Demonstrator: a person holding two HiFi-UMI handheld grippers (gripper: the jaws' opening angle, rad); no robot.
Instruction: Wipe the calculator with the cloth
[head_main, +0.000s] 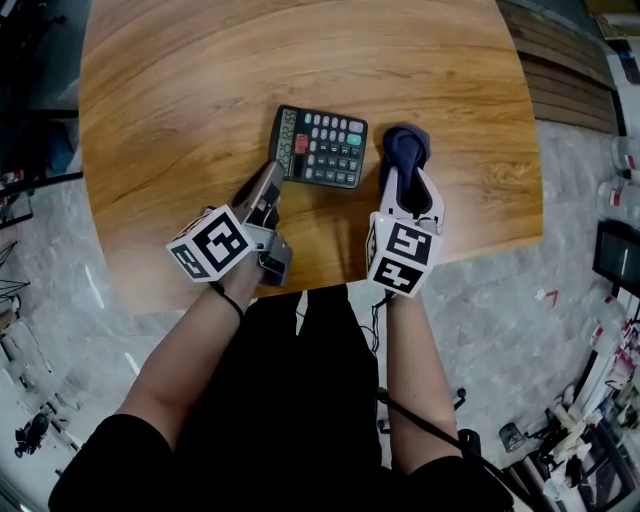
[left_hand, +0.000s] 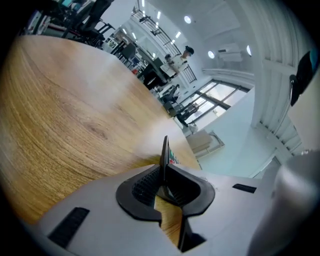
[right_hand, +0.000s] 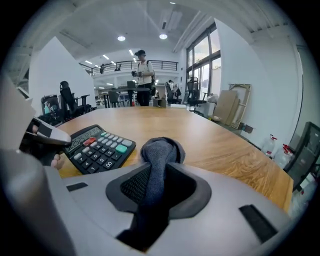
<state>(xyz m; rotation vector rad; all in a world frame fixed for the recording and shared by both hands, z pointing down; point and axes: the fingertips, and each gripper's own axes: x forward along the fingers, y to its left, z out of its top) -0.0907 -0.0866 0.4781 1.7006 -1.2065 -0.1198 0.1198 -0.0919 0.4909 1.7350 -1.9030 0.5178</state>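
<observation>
Head view: a black desk calculator with grey keys and one green key (head_main: 322, 147) lies on the round wooden table (head_main: 170, 90), towards its near edge. The left gripper (head_main: 268, 182) bites the calculator's near left corner, probably to pin it so it won't slide under the wiping. Just right of the calculator, the right gripper (head_main: 405, 180) carries a bunched dark blue cloth (head_main: 405, 145). The wad sticks out past the jaw tips, so fabric rather than plastic would meet the keys.

Left gripper view: the jaws stand narrowly apart, clamped on the calculator's thin edge, which shows end-on with wood beneath.

Right gripper view: the jaws press on the cloth, which fills the gap between them. The calculator sits just to the left, apart from the cloth, so wiping looks not yet begun.
</observation>
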